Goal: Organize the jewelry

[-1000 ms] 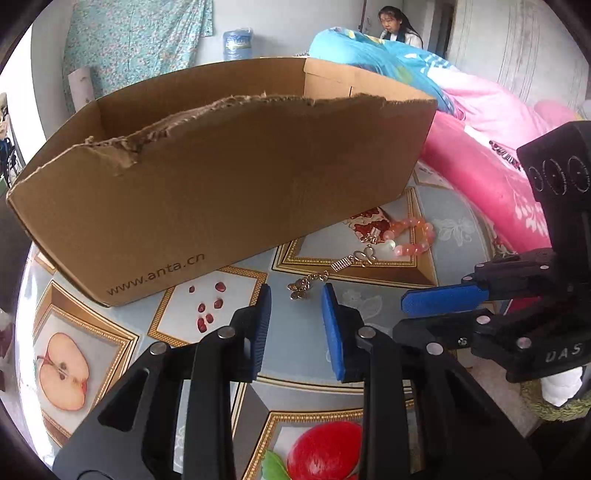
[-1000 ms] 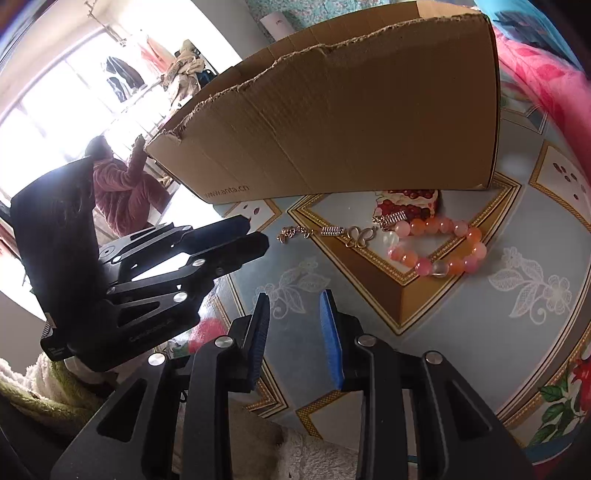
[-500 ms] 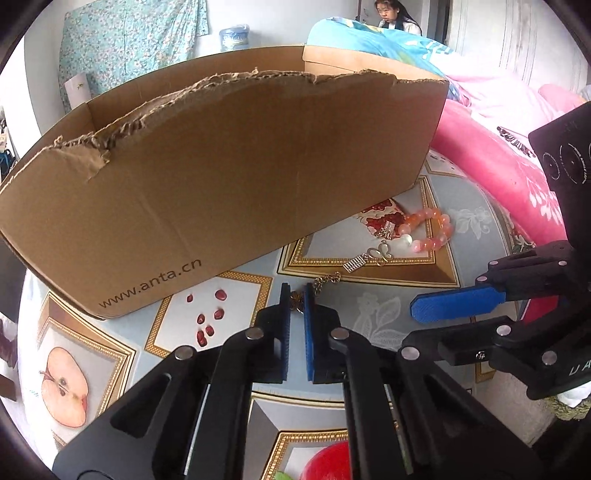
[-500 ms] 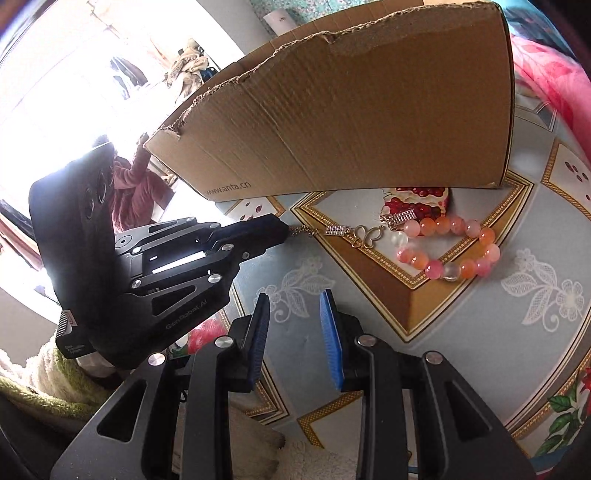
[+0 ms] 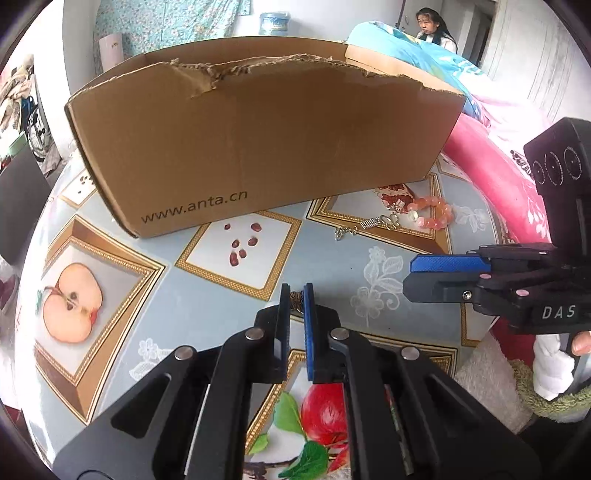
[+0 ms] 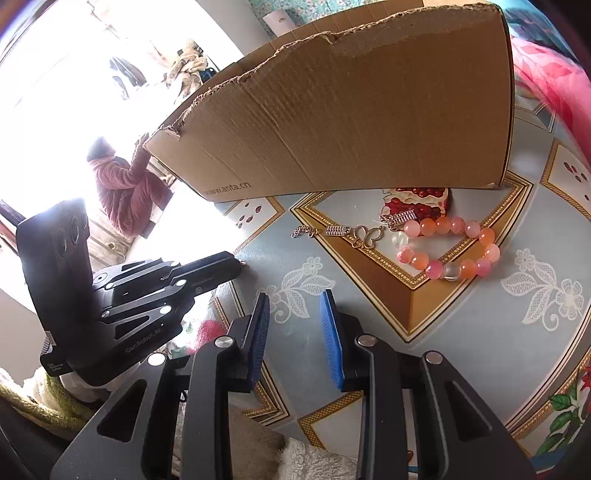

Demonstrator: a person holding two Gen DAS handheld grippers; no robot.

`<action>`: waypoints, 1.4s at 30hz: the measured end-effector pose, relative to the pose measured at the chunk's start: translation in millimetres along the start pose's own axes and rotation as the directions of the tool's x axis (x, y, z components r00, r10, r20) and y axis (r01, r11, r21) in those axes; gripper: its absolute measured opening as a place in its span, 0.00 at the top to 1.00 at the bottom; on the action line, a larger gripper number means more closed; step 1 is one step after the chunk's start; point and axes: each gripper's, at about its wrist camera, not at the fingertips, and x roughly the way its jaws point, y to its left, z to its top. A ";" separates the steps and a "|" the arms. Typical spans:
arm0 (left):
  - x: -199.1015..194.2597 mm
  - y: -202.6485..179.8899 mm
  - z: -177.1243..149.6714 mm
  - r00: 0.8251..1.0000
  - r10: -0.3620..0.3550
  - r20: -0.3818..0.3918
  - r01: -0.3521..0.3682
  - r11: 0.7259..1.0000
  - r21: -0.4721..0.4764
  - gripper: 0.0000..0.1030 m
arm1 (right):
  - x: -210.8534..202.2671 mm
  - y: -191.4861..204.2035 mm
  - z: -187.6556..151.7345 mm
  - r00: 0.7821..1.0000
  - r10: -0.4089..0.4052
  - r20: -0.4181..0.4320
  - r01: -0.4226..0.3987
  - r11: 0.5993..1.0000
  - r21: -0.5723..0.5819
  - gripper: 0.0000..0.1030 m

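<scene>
Nearest to us, the left gripper is pinched closed on a small bronze-coloured ornament, held low over the table, which is covered in a fruit-print cloth; its jaws have just been closing, and the piece sits between the pads. Beside it, the right gripper hovers above the table's near edge with its blue pads apart and nothing between them. A little farther in, toward the table's right side, we see a thin metal chain bracelet with a butterfly-shaped link lying flat, its far end touching a bracelet of pink and orange beads. Just behind the jewelry stands a brown cardboard box with a torn top rim, open upward, spanning most of the table's far edge. Beyond the table lies pink and blue bedding, and a person sits behind it.
</scene>
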 end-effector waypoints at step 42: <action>2.4 -28.6 -10.8 0.998 0.034 -0.052 -0.031 0.997 0.065 0.93 | 4.8 -0.6 3.2 1.000 0.002 0.002 -0.002 1.000 0.000 0.72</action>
